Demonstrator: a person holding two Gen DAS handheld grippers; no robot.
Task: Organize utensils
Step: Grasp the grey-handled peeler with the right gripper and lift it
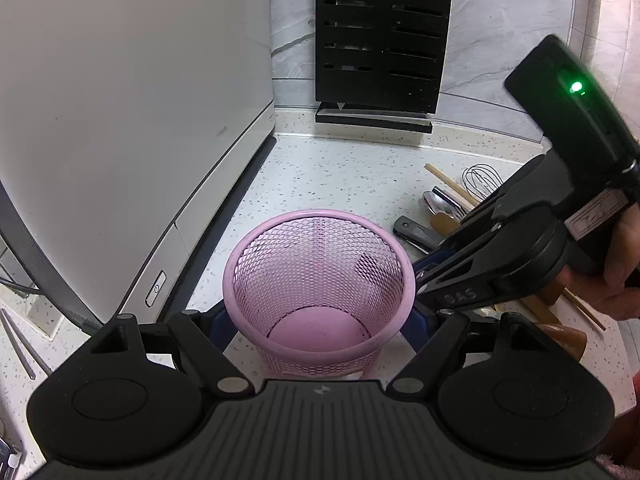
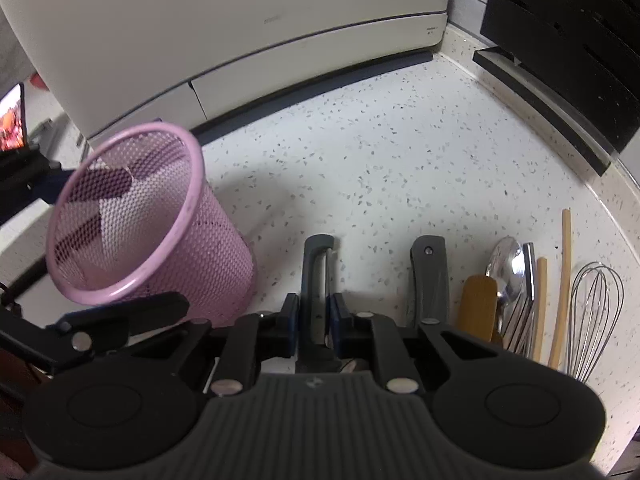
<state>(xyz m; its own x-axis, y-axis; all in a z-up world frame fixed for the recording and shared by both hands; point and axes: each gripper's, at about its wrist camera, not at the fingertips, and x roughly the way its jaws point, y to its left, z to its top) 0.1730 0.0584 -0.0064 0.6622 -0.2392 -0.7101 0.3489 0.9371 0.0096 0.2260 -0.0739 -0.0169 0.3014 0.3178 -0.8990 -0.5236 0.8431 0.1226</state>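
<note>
Left wrist view: we see the left tool [image 1: 320, 320] with its fingers spread wide around the pink mesh cup [image 1: 318, 280], one blue pad on each side of the wall; whether they press it we cannot tell. The cup stands upright on the speckled worktop [image 1: 340, 176], a white appliance [image 1: 120, 120] at its nine o'clock. At three o'clock the right tool [image 1: 424, 276] reaches in just beside the rim. In the right wrist view, our right tool [image 2: 314, 320] is closed on a grey peeler [image 2: 316, 272]. Farther toward three o'clock lie a grey-handled knife [image 2: 430, 276], a wooden spatula [image 2: 478, 304], a spoon [image 2: 506, 264], chopsticks [image 2: 564, 280] and a whisk [image 2: 596, 312].
</note>
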